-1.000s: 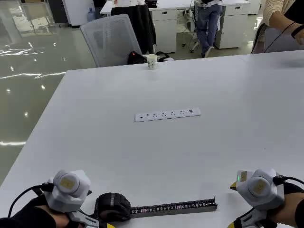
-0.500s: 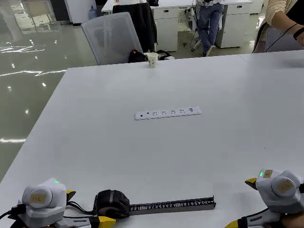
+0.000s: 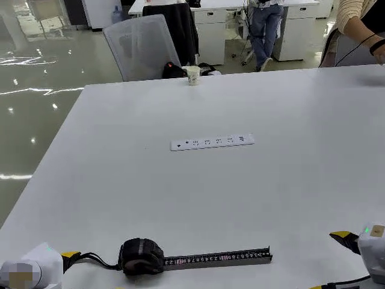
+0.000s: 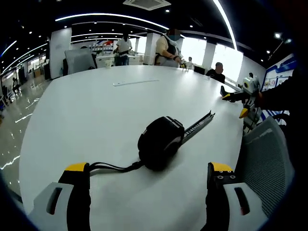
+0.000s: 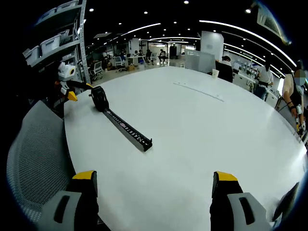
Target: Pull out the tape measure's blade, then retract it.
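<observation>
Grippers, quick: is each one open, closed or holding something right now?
Left gripper: open, holding nothing; the tape measure lies ungripped ahead of it.
Right gripper: open, holding nothing.

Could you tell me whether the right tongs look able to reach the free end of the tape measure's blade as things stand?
Probably yes: the right tongs stand open, and bare table lies between them and the blade's end, which rests flat, pulled out of the tape measure's case.
</observation>
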`<action>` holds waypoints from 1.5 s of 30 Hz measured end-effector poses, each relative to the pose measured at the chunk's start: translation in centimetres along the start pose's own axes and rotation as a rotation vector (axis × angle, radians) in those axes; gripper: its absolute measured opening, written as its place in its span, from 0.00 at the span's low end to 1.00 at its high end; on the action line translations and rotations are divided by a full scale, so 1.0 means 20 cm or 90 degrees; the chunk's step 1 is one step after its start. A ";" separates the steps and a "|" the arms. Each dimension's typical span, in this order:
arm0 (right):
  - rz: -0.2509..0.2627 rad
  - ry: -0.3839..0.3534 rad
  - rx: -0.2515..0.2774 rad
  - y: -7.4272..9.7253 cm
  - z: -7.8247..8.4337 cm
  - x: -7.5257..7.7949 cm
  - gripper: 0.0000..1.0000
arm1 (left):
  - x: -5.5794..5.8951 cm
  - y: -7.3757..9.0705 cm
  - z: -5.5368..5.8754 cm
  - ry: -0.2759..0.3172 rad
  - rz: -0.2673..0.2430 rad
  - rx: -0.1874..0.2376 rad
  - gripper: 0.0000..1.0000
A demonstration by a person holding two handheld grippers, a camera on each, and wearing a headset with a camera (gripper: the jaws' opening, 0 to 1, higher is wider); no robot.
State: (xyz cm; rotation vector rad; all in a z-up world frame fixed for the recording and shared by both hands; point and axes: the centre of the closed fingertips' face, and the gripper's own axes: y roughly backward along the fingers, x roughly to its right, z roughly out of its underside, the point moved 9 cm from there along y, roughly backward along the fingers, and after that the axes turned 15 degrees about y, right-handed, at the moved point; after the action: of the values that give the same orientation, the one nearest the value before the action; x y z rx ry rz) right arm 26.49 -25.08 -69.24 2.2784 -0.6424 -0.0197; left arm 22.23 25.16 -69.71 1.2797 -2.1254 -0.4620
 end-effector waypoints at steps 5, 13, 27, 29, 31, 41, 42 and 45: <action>0.014 -0.017 -0.002 0.05 0.02 0.00 0.99 | -0.01 0.04 0.01 0.019 -0.008 0.007 0.99; 0.026 0.000 -0.001 0.06 0.06 -0.03 0.99 | -0.06 0.10 0.05 0.012 -0.022 0.012 0.99; 0.024 -0.024 0.009 0.04 0.03 -0.07 0.99 | -0.04 0.16 0.02 -0.013 -0.020 0.015 0.99; 0.024 -0.024 0.007 0.04 0.03 -0.08 0.99 | -0.03 0.16 0.03 -0.013 -0.021 0.001 0.99; 0.021 -0.025 0.006 0.04 0.04 -0.08 0.99 | -0.04 0.15 0.03 -0.011 -0.019 0.000 0.99; 0.023 -0.019 -0.001 0.06 0.05 -0.05 0.99 | -0.05 0.13 0.04 0.002 -0.012 0.001 0.99; 0.025 -0.022 0.004 0.06 0.05 -0.05 0.99 | -0.04 0.12 0.04 -0.001 -0.011 -0.002 0.99; 0.026 -0.023 0.002 0.06 0.05 -0.05 0.99 | -0.04 0.12 0.04 0.006 -0.010 0.000 0.99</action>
State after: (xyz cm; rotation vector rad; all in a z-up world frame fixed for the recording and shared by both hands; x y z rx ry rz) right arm 24.80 -26.07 -69.32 2.2727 -0.7072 -0.0401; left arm 20.36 27.07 -69.28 1.2959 -2.1085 -0.4616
